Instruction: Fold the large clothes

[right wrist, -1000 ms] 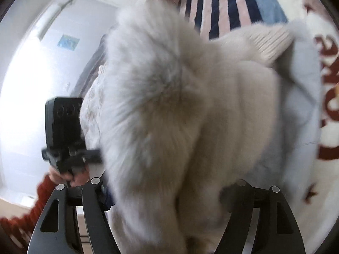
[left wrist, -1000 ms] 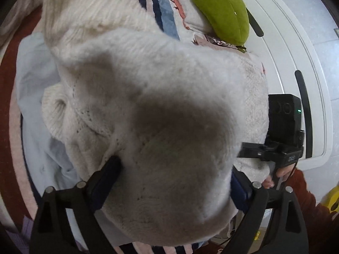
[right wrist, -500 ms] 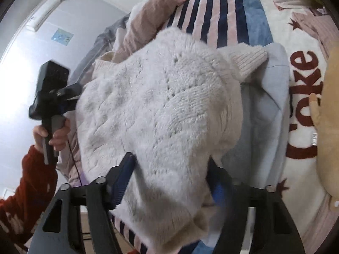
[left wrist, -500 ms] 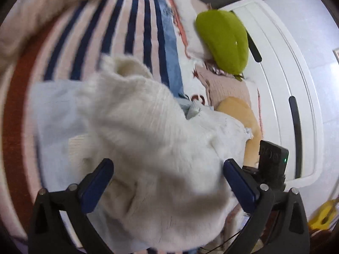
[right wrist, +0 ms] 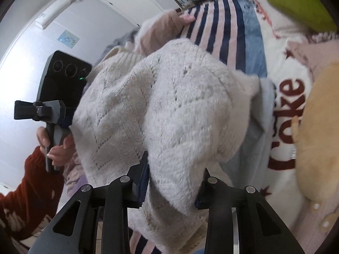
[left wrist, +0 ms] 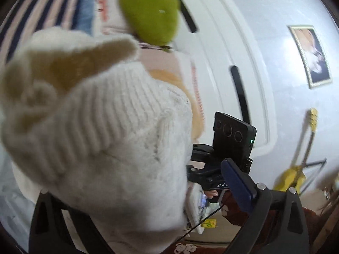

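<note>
Your right hand-held gripper [right wrist: 172,183] is pinching a fold of the cream sweater [right wrist: 169,105] between its pads. Your left hand-held gripper [left wrist: 148,190] is standing wide apart, sweater draping over it, one finger hidden. Beyond, the striped bed [right wrist: 222,25] and green pillow [left wrist: 148,10] are lying.

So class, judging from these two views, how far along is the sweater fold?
Done: nothing clearly finished. In hand: the right tongs are shut on the cream sweater, bunched and lifted above the striped blanket; it drapes the left tongs, grip hidden. Left: laying it flat, folding.
</note>
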Tool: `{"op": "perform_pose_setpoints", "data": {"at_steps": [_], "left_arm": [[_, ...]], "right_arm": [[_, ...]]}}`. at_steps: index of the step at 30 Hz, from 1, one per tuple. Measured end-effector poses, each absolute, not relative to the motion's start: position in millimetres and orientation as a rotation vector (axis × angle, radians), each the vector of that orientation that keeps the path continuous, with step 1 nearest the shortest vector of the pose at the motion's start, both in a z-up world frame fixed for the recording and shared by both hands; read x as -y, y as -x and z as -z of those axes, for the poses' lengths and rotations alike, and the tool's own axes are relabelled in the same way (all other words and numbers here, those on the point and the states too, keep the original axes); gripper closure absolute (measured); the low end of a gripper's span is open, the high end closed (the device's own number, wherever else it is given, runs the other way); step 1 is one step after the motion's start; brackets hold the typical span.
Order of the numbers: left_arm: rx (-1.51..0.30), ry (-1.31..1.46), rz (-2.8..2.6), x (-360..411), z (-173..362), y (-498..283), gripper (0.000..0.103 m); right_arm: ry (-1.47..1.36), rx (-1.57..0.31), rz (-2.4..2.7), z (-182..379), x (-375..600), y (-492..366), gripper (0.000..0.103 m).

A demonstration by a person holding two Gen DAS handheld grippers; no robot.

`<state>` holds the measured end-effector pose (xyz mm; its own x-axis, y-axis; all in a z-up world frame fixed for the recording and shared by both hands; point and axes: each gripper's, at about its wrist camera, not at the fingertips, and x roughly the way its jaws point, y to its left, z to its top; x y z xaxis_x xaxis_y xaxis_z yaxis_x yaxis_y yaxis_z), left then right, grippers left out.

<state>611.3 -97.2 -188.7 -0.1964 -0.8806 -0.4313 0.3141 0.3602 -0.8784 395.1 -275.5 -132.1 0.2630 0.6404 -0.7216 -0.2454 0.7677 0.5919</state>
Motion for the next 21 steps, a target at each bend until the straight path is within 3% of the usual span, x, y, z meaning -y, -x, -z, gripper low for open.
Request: {"op": "perform_pose_setpoints", "data": {"at_steps": [5,13,21], "left_arm": [[-1.342,0.633,1.175,73.3,197.9,-621.1,0.005],[-1.452,0.703,0.665,-57.0,287.0,-653.7,0.005],[-1.381,0.674,0.649,-54.2,268.2,-646.5,0.004]], "right_arm": [[-0.363,-1.158,-0.646,112.4,250.7,-411.2,0.075],[-0.491,-1.195,-0.756,173.4,153.3,-476.3,0.074],[-0.338,-1.287,-0.528,187.4,169.1,-486.4,0.071]]}}
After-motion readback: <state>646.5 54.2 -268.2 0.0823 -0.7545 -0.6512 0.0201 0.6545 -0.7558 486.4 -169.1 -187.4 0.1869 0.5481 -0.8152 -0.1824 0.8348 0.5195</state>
